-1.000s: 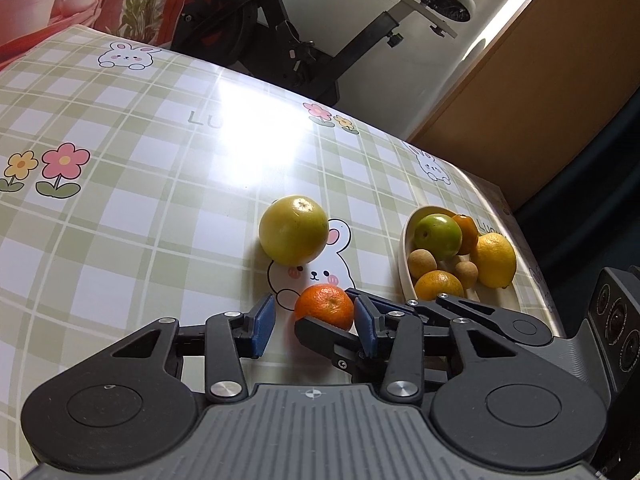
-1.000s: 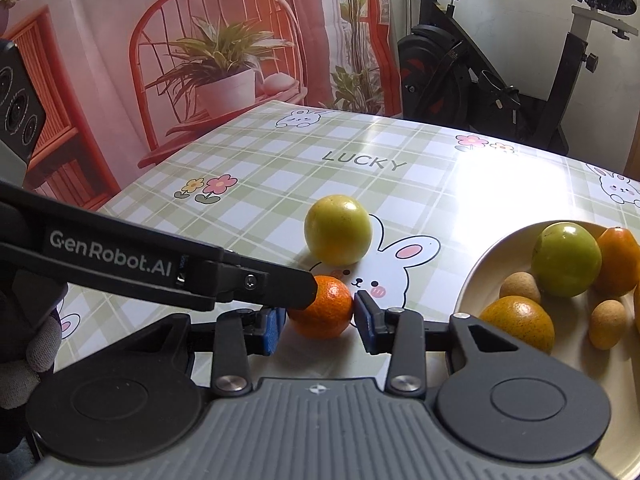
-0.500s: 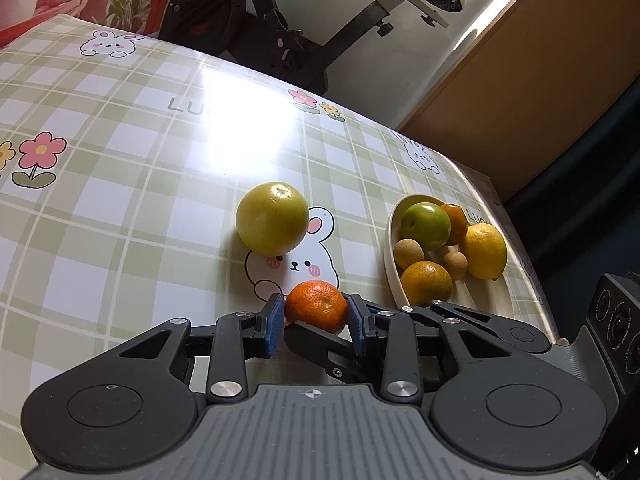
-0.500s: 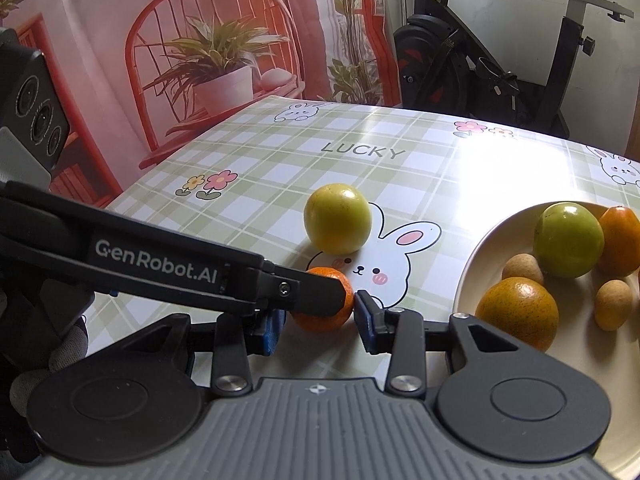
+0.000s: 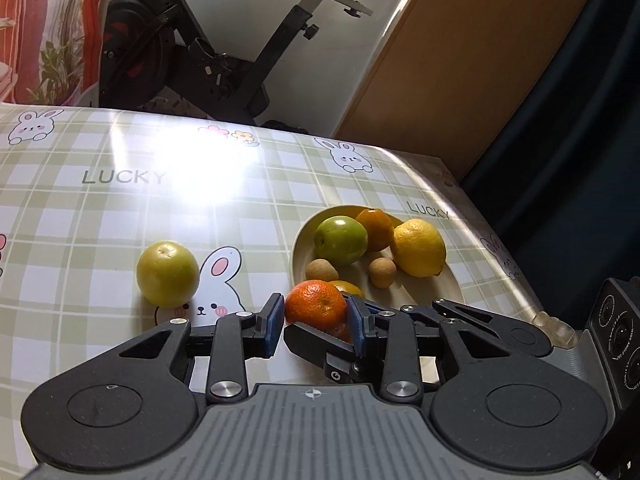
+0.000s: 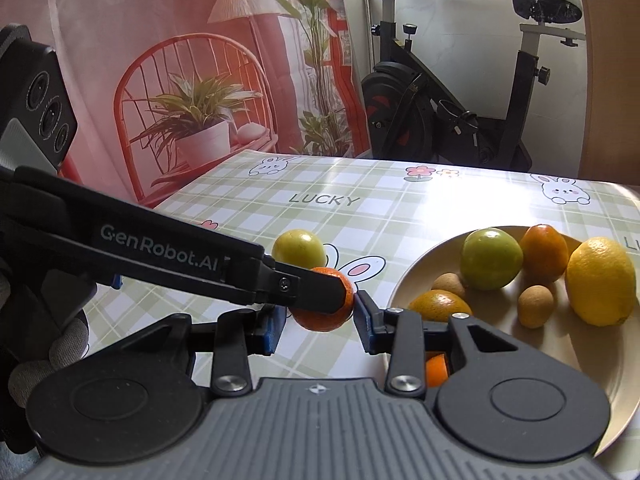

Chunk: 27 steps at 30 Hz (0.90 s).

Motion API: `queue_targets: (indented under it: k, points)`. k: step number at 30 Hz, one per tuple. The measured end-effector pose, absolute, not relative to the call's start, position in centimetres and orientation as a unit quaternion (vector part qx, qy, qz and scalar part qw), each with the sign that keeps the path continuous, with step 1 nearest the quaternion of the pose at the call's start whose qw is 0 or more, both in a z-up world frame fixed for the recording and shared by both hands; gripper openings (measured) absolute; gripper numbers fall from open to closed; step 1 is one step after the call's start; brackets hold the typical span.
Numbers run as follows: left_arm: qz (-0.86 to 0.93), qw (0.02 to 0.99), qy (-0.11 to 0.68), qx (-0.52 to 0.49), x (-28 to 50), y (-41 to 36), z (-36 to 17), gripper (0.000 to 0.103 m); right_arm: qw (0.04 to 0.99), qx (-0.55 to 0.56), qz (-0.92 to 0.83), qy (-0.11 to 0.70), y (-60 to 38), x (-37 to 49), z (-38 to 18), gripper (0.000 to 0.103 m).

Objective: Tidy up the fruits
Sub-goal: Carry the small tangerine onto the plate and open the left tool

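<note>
Now both grippers are around the same small orange mandarin [image 5: 316, 304], in the lower middle of both views. The left gripper [image 5: 314, 322] has its blue pads at a narrow gap on the two sides of the fruit and seems to hold it; the left pad looks just beside the skin, so I cannot tell if it presses there. In the right wrist view one black finger [image 6: 316, 290] of the left gripper crosses in front of the mandarin [image 6: 326, 316] from the left of the frame. The right gripper [image 6: 320, 322] stands with its pads a little wider than the fruit; a thin gap shows on the right side, and I cannot tell if the left pad touches.

The mandarin appears lifted a little above the tablecloth [image 5: 120, 216], just before the near rim of the plate [image 6: 560, 344].

On the plate, at the right of both views, lie a green apple [image 6: 491, 258], a lemon [image 6: 600, 280], an orange [image 6: 440, 305], another orange fruit [image 6: 545, 247] behind the apple, and two small brown fruits [image 6: 535, 306].

A yellow-green fruit [image 5: 168, 274] rests alone on the cloth at the left of the middle, beside a printed rabbit. An exercise bike [image 6: 460, 92] stands behind the table.
</note>
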<state>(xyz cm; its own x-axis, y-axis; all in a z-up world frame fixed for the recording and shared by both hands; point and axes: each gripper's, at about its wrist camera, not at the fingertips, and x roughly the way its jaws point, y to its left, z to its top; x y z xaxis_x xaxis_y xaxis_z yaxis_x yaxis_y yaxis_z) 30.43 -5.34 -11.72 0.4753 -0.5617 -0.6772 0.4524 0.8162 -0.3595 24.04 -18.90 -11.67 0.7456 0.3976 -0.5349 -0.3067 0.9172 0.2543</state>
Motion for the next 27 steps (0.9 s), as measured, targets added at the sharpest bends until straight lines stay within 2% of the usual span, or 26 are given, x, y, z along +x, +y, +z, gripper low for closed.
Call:
queue_targets:
  k: [13, 27]
  points:
    - [-0.335, 0.841, 0.424, -0.014, 31.8, -12.0, -11.8, 0.037, 0.947, 0.122, 0.106, 0.279, -24.7, 23.5, -11.2, 0.039]
    - [-0.330, 0.839, 0.432, -0.011, 32.4, -12.9, -13.2, 0.037, 0.939, 0.147, 0.075, 0.301, -26.0, 24.2, -12.6, 0.039]
